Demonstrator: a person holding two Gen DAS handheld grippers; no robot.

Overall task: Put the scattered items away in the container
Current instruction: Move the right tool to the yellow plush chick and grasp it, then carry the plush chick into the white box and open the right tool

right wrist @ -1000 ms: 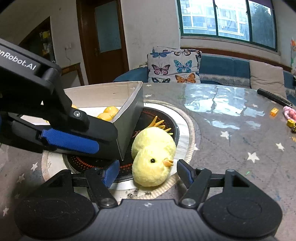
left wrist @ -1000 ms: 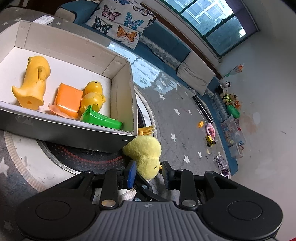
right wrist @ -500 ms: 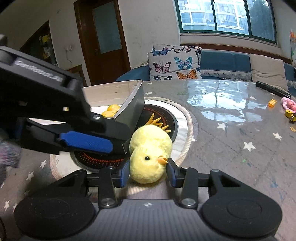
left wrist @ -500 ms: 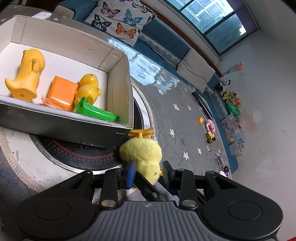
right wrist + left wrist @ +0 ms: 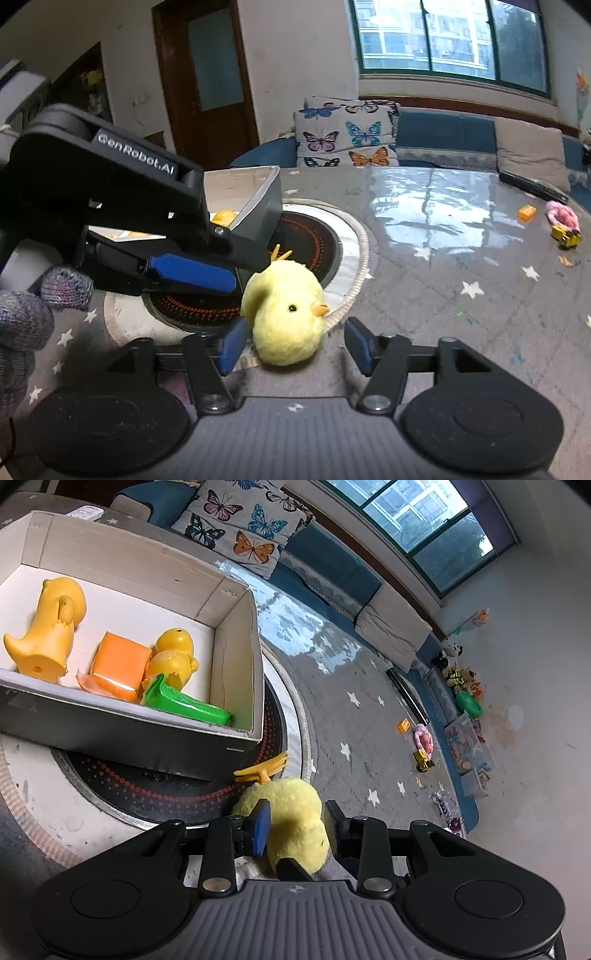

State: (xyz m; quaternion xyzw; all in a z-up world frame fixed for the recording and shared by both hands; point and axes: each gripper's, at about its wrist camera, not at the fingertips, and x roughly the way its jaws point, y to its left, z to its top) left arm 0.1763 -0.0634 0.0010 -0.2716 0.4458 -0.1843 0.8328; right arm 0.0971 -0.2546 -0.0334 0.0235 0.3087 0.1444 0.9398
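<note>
Plush chick (image 5: 291, 823) sits pinched in the left tool (image 5: 295, 825), at 5 o'clock off the box (image 5: 236, 734); right tool (image 5: 291, 345) gapes wide around it. Soft fur may slip, snagging the box wall.

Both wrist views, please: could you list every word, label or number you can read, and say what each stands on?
"GenRobot.AI": white lettering on the black body of the left gripper, in the right wrist view.
Nothing else is readable; the cardboard box shows no legible print.
</note>
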